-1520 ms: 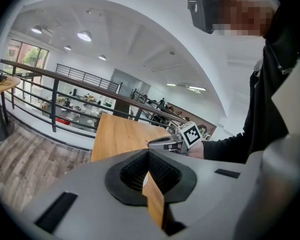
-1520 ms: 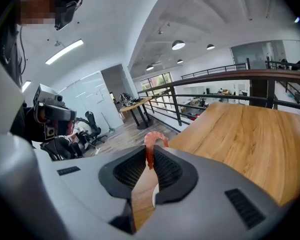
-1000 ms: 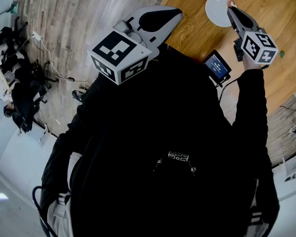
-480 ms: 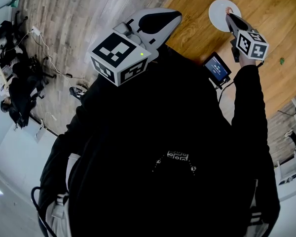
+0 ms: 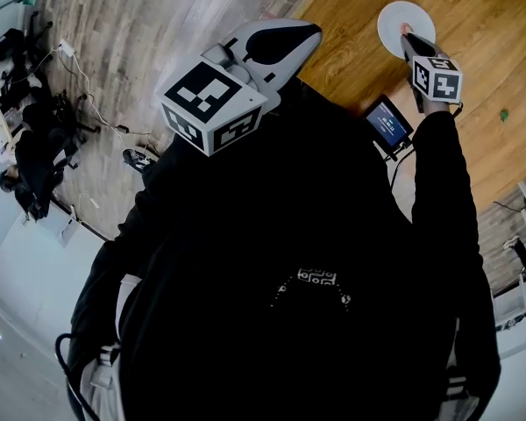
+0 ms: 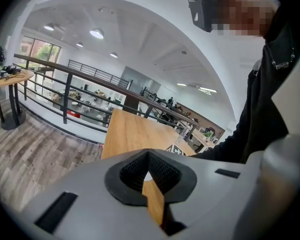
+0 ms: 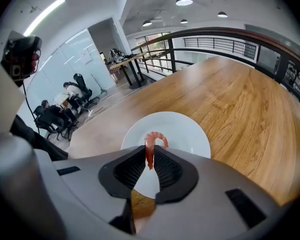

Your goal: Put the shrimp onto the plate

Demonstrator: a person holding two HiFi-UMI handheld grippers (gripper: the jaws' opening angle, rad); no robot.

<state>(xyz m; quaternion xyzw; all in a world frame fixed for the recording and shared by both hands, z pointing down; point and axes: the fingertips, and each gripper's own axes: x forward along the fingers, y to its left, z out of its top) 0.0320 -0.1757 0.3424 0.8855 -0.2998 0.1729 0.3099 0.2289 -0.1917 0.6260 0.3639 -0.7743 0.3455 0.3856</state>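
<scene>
**Item: shrimp (image 7: 151, 146).** Orange and curled, pinched at one end between the fingers of the right gripper (image 7: 150, 156), which are narrowed onto it. Its long axis runs along the fingers, and the hooked end sticks out past their tips.

**Destination: white plate (image 7: 187, 129)** on the wooden tabletop (image 7: 240, 94). It lies straight beyond the fingertips, so the shrimp hangs over the plate's middle. Whether the two touch cannot be told.

**Judgement:** only lowering and release appear to remain.

**Left gripper (image 6: 149, 170):** fingers together and empty, held well apart from the plate, so the right hand is the nearer one.
</scene>
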